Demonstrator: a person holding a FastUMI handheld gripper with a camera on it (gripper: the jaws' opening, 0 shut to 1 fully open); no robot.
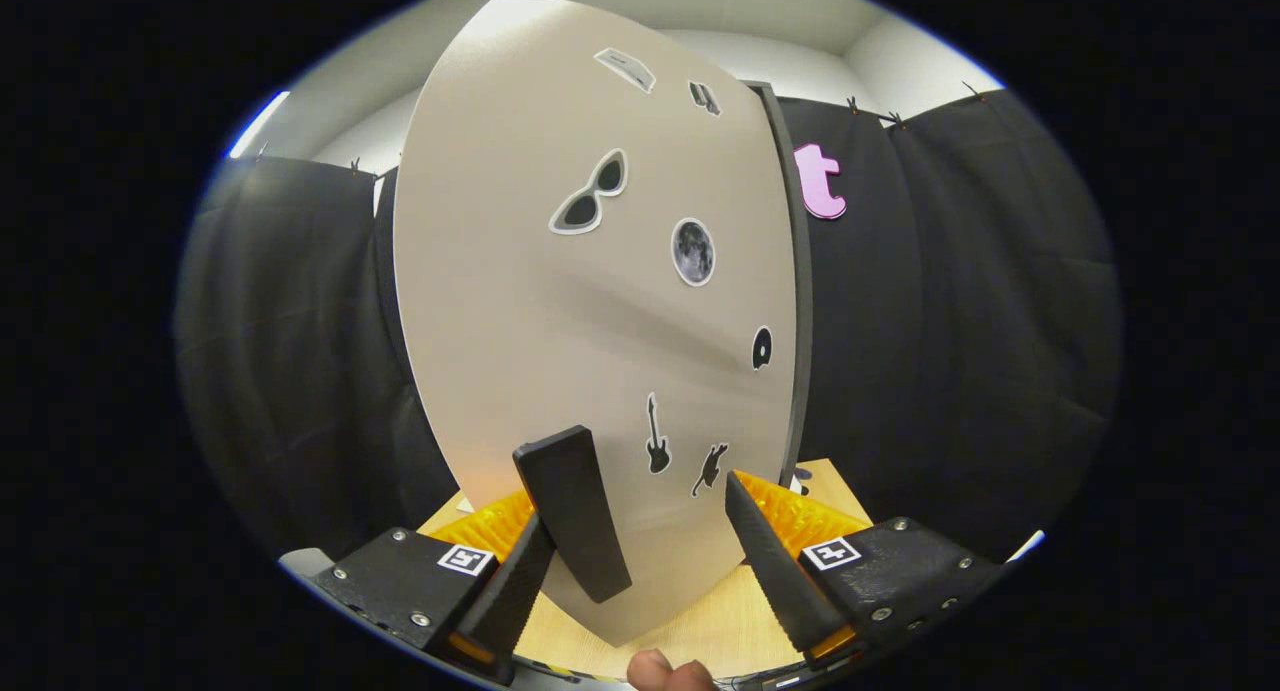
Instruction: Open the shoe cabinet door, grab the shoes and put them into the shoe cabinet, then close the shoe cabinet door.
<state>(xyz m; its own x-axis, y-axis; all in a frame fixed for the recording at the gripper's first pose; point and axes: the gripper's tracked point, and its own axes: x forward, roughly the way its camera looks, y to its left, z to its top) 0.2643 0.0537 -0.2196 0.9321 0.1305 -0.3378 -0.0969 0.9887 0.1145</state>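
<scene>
So my claw [640, 516] was right up against the shoe cabinet door [560, 301], which stood tall and pale straight ahead of the fingers and took up most of what I could see. My fingers were spread fairly wide, gripping nothing. The left finger [515, 581] sat just beside the door's dark bar handle [572, 511], maybe touching its lower end, though I couldn't really tell. The right finger [775, 561] was off on the other side, well clear of the handle, near the door's lower right corner.

The door had a bunch of stickers on it: a pair of sunglasses [590, 193], a moon [693, 252], a little guitar [656, 436], plus a few smaller ones I couldn't make out. A dark edge strip [797, 301] ran down its right side. Everything sat on a light wooden tabletop [700, 631], showing below the door between my fingers. A fingertip [662, 671] of my hand poked in at the very bottom. Black cloth wall [960, 351] hung behind on both sides.
</scene>
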